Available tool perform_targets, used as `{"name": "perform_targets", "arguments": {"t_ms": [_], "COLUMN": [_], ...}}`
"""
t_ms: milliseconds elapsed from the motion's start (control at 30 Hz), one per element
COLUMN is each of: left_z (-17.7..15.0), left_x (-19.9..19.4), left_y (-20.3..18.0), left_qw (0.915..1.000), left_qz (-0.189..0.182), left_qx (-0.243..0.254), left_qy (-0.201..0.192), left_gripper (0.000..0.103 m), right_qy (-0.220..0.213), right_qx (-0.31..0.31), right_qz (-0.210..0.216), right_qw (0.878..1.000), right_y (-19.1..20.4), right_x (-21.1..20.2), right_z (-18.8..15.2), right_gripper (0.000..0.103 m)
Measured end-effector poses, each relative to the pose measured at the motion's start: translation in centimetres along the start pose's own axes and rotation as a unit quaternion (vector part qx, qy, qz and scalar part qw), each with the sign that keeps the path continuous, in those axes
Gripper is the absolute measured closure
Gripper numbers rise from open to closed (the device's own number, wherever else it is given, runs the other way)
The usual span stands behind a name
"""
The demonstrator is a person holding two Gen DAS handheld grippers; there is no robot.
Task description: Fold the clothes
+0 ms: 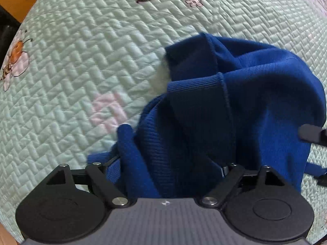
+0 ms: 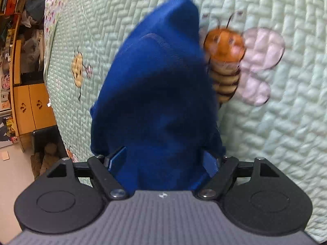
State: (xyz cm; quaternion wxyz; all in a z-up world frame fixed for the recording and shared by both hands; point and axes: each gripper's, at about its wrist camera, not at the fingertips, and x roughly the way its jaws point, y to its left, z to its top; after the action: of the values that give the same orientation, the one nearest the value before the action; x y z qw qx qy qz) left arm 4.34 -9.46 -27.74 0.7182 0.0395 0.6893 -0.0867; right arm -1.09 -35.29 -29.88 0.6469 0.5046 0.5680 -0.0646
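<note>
Both grippers, left (image 1: 169, 169) and right (image 2: 163, 161), stand wide, released, blue garment (image 1: 235, 106) bunched between them on the quilt (image 1: 81, 61) beside the bee (image 2: 224, 61). Best back out straight, without snagging.

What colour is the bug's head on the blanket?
Orange, on the bee stitched into the pale green quilt. The right wrist view shows it best.

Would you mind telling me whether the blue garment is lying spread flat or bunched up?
Bunched up: the blue garment sits in a rumpled heap on the quilt, its ribbed edges doubled over one another, not laid flat.
</note>
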Motion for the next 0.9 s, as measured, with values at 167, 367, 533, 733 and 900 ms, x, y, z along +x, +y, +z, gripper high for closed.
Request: {"name": "perform_targets", "arguments": {"t_ms": [167,367,533,733,900], "left_z": [-0.5,-1.9,-2.2,-3.4,-6.3], "left_x": [-0.6,-7.0,-14.0,-22.4,-28.3], "left_y": [-0.7,-2.5,-5.4,-11.4,-16.8], "left_qw": [0.9997,0.9955,0.9844,0.9676,0.9549], "left_qz": [-0.023,-0.074,-0.119,-0.137,-0.137], "left_qx": [0.004,0.019,0.045,0.102,0.127], "left_qy": [0.003,-0.057,-0.122,-0.186,-0.231], "left_gripper": [0.08,0.093,0.093,0.093,0.093], "right_qy": [-0.016,-0.063,-0.117,-0.179,-0.22], "right_qx": [-0.075,-0.159,-0.209,-0.228,-0.244], "right_qz": [0.005,0.015,0.048,0.094,0.133], "right_qw": [0.997,0.985,0.97,0.952,0.935], "right_y": [2.4,6.3,8.4,8.6,7.1], "right_x": [0.0,-4.5,-12.6,-21.7,-28.8], "right_z": [-2.2,-4.1,-5.5,-5.9,-6.3], "right_gripper": [0.078,0.085,0.085,0.086,0.086]}}
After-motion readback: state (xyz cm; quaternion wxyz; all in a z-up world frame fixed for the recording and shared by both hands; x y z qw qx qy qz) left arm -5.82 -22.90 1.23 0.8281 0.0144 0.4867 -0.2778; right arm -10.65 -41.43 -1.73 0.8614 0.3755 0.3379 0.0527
